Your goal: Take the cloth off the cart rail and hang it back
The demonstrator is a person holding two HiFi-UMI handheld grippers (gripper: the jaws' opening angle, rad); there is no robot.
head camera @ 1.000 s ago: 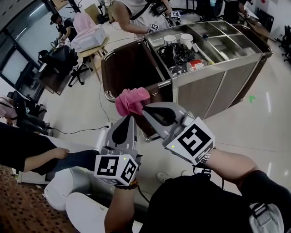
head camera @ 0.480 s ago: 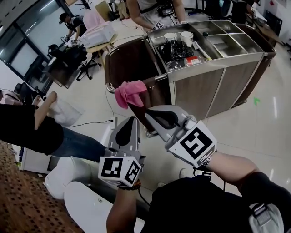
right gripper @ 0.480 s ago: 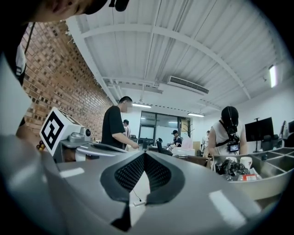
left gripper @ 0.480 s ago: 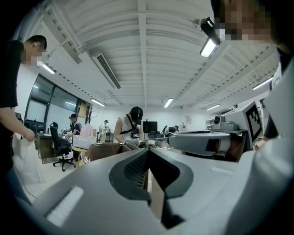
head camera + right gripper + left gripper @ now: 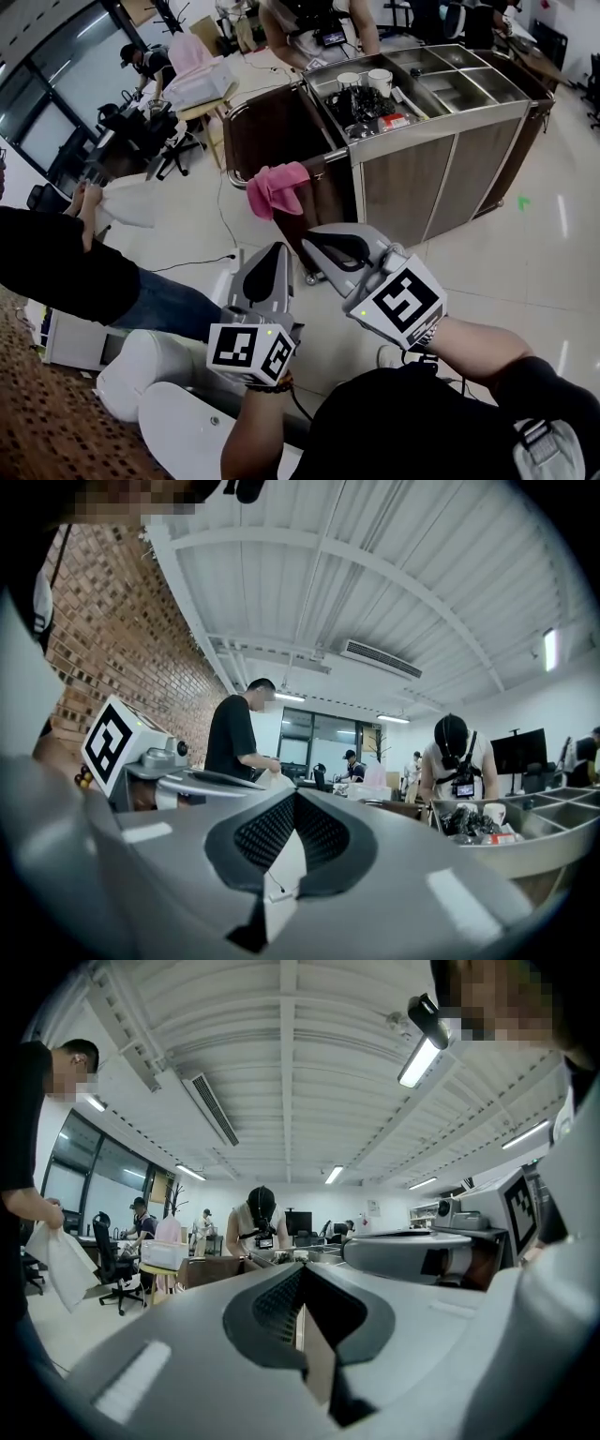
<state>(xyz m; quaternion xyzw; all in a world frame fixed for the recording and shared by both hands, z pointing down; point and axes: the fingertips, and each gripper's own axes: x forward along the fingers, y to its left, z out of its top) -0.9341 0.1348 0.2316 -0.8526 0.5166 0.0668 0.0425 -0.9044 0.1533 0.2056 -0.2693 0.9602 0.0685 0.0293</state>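
Pink cloth (image 5: 275,187) hangs on the far cart rail (image 5: 330,156), clear of our left gripper (image 5: 277,248) and right gripper (image 5: 309,234), whose jaws are pressed together, empty.

Head view: occlusions and crops.
The cloth (image 5: 275,187) is covering the stretch of rail (image 5: 330,157) it is draped over. The top edge is cutting off the person (image 5: 319,28) behind the cart (image 5: 422,178) above the chest. The dark clutter (image 5: 361,105) in the cart's top tray is reading too small to identify. The left edge is cropping a bystander (image 5: 66,272).
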